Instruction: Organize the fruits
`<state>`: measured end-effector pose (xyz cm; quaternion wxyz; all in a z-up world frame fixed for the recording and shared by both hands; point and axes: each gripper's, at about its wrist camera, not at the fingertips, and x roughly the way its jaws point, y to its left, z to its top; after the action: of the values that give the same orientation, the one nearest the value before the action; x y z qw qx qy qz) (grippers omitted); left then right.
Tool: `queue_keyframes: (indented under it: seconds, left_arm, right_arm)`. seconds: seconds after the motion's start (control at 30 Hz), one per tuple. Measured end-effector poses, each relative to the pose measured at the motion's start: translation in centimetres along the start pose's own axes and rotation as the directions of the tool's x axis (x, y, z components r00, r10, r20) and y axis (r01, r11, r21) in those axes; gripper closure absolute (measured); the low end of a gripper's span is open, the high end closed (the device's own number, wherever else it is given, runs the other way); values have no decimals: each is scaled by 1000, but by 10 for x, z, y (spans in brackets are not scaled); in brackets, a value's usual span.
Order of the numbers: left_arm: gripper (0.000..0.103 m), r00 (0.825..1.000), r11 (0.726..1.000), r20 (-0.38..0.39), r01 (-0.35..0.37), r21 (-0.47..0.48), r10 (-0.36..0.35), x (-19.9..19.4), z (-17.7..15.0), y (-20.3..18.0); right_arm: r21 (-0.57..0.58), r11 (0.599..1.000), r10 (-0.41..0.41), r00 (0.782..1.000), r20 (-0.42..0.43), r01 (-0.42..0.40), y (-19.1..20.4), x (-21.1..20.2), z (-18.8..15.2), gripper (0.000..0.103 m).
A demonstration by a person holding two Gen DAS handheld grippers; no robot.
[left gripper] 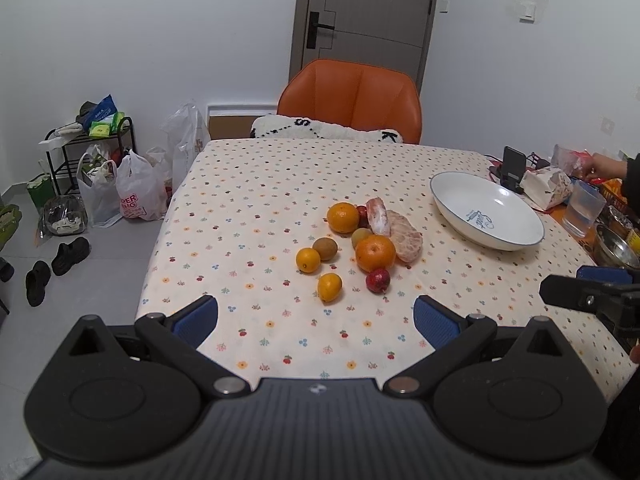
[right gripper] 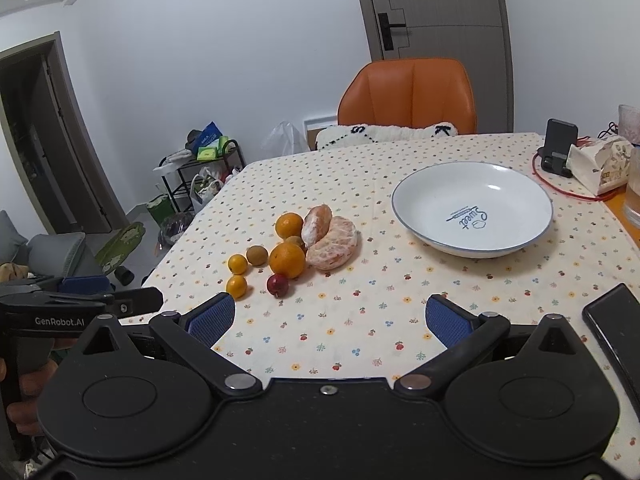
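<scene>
Jaws on both grippers are spread wide, with nothing between them. The left gripper sits low in the left wrist view, above the near edge of the counter. The right gripper sits low in the right wrist view, above the dotted cloth too. A black phone lies at the lower right of that view.

Past the jaws, in the middle of each view, the fruits lie in a loose bunch on the cloth. Nearest are a small red fruit and a little yellow citrus. Behind them are a big orange, a brown kiwi and two peeled citrus pieces.

To the right and a bit farther back is a white bowl with nothing in it. It is well apart from the fruits.

Far back, at the top middle, stands an orange chair.
</scene>
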<state>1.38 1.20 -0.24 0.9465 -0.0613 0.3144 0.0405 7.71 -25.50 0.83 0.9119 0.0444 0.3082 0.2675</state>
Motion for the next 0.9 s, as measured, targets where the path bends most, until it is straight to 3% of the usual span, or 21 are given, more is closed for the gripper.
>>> queue_keyframes:
  seconds: [0.5, 0.9]
  left_arm:
    - [4, 999, 1000, 42, 26, -8, -25, 34, 2, -4]
    - [31, 999, 999, -8, 34, -37, -34, 70, -1, -4]
  right_arm:
    - [42, 998, 50, 999, -17, -49, -20, 38, -1, 0]
    - [75, 993, 95, 995, -38, -92, -33, 69, 1, 0]
